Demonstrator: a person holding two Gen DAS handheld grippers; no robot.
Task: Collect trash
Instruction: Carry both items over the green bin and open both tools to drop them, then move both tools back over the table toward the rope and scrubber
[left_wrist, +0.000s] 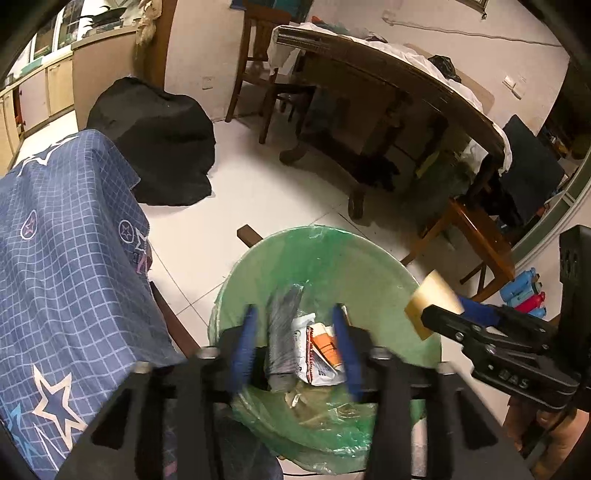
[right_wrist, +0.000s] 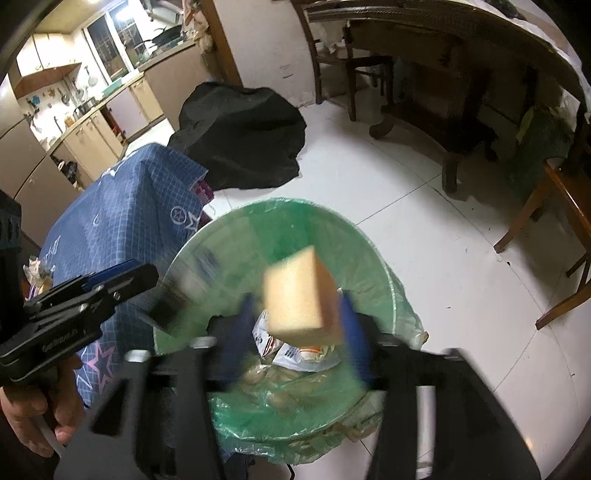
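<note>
**Both grippers over the lined bin, jaws apart; sponge between the right fingers**

Right gripper (right_wrist: 295, 317): the blue fingers (right_wrist: 352, 332) stand apart above the bin mouth. A yellow sponge block (right_wrist: 297, 295) sits between them, motion-blurred. Its right face lies at the right finger; there is a visible gap to the left finger. The pads do not appear to clamp it, so the gripper reads as released. From the left wrist view the same sponge (left_wrist: 434, 301) sits at the tip of the right gripper (left_wrist: 448, 314), above the bin's right rim.

Left gripper (left_wrist: 297, 343): jaws parted, nothing between the fingers (left_wrist: 245, 343). A blurred grey object (left_wrist: 282, 321) shows in the bin beyond them; I cannot tell what it is.

Bin (left_wrist: 258, 266): round, lined with a green plastic bag (right_wrist: 243, 413) that folds over the rim. Inside lies a white and orange wrapper (left_wrist: 319, 349), with crumpled clear plastic nearer the cameras.

Surroundings: a blue grid-and-star cloth (left_wrist: 66, 236) drapes furniture just beside the bin. A black bundle (left_wrist: 159, 140) lies on the white tile floor (left_wrist: 236, 177). A dark wooden table (left_wrist: 388, 77) and a chair (left_wrist: 266, 66) stand beyond.
</note>
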